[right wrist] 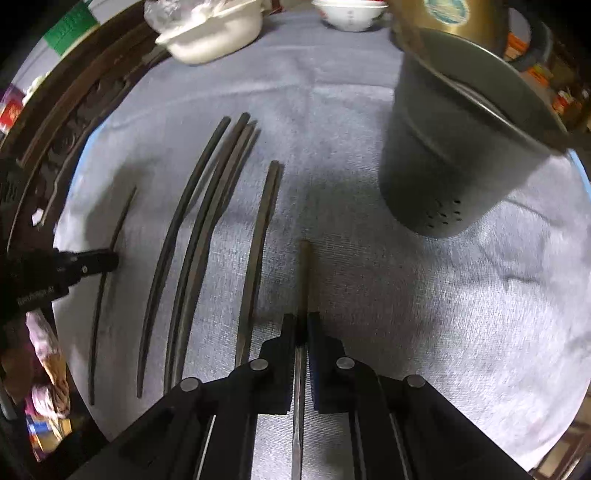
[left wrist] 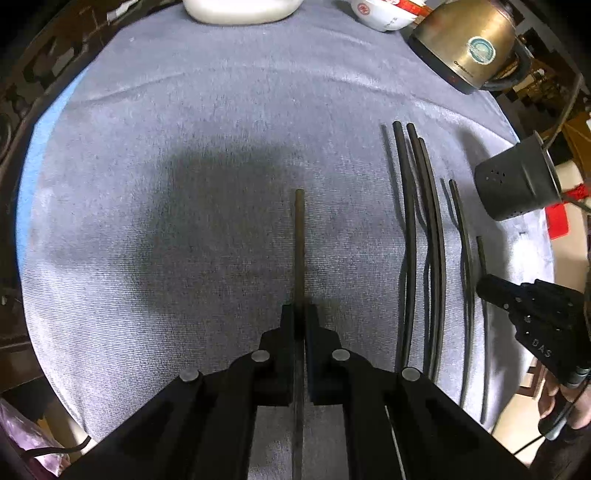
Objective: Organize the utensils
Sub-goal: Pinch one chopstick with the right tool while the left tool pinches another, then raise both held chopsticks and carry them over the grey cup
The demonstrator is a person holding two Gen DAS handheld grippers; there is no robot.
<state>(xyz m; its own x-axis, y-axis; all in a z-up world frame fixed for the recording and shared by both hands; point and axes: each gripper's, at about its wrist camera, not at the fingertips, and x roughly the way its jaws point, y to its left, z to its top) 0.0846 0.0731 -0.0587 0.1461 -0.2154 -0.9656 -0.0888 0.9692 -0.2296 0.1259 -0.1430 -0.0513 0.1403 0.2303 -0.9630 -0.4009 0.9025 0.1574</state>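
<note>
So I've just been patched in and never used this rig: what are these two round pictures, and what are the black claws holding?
Each picture comes from a fisheye camera on a hand-held two-finger gripper, looking along its fingers. In the left wrist view, the left gripper is shut on one thin dark chopstick. In the right wrist view, the right gripper pinches another dark chopstick. More loose dark chopsticks lie on the grey cloth-covered table. A tilted dark grey perforated holder cup lies near a brass-coloured kettle and white bowls.

Right claw (right wrist: 302, 325) clamped on one dark chopstick (right wrist: 303, 273); loose chopsticks (right wrist: 207, 236) lie left on the cloth-covered bench (right wrist: 424, 314), perforated grey holder (right wrist: 454, 155) upper right.
</note>
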